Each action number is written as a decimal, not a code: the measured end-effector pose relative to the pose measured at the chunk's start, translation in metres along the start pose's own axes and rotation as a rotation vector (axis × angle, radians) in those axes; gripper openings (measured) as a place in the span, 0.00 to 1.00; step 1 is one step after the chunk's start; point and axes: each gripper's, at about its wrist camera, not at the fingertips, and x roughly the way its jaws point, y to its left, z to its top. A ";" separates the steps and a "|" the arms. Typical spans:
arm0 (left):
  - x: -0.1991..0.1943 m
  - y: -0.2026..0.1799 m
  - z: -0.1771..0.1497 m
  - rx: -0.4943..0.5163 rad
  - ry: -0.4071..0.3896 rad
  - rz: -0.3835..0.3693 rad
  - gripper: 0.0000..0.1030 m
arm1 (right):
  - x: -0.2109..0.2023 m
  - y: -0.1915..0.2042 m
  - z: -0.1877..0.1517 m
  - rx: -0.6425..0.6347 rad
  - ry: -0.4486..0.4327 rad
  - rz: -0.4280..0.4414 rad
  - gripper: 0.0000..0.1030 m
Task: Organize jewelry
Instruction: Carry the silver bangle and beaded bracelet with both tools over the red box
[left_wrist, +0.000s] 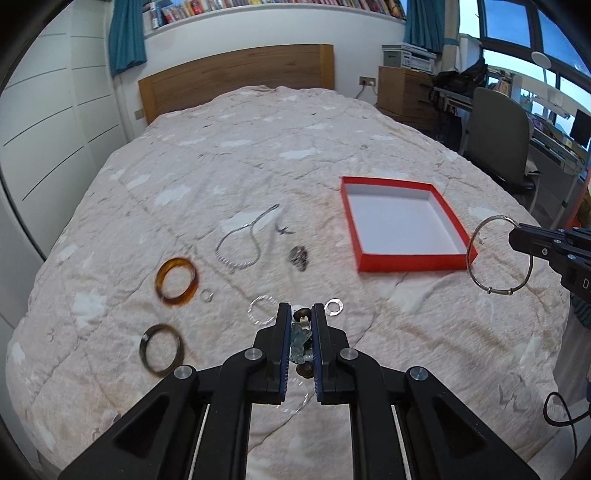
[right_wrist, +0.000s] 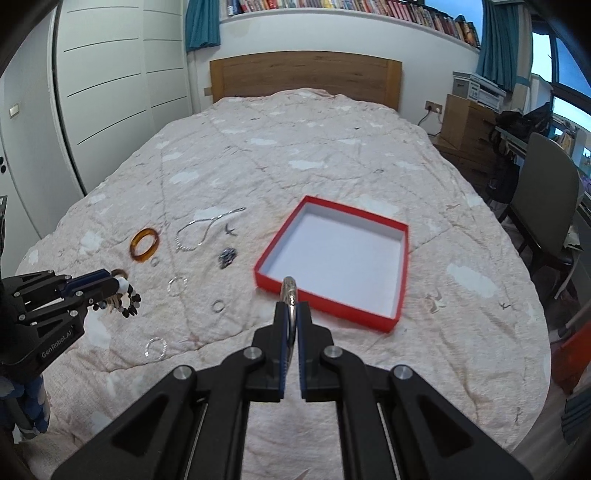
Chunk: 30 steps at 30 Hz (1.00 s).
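Note:
My left gripper (left_wrist: 301, 314) is shut on a beaded bracelet (left_wrist: 301, 343) with dark and teal beads, held above the bedspread; it also shows in the right wrist view (right_wrist: 125, 299). My right gripper (right_wrist: 291, 306) is shut on a silver bangle (right_wrist: 290, 291), just short of the near rim of the empty red box (right_wrist: 332, 306). In the left wrist view the bangle (left_wrist: 498, 254) hangs right of the box (left_wrist: 406, 260). On the bed lie an amber bangle (left_wrist: 176, 282), a dark bangle (left_wrist: 161, 349), a silver chain (left_wrist: 240, 240), a dark beaded piece (left_wrist: 298, 257) and small silver rings (left_wrist: 333, 307).
A pink quilted bedspread (right_wrist: 314, 155) covers the bed, with a wooden headboard (right_wrist: 304, 79) behind. A white wardrobe (right_wrist: 110, 92) stands left. A chair (right_wrist: 546, 199), desk and wooden drawers (right_wrist: 465, 122) stand right.

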 end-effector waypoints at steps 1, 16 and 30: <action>0.006 -0.006 0.007 0.008 0.001 -0.006 0.10 | 0.002 -0.006 0.003 0.008 -0.002 -0.004 0.04; 0.113 -0.057 0.077 0.043 0.049 -0.067 0.10 | 0.088 -0.092 0.031 0.113 0.030 -0.014 0.04; 0.191 -0.082 0.092 0.063 0.102 -0.098 0.10 | 0.161 -0.135 0.020 0.193 0.106 -0.031 0.04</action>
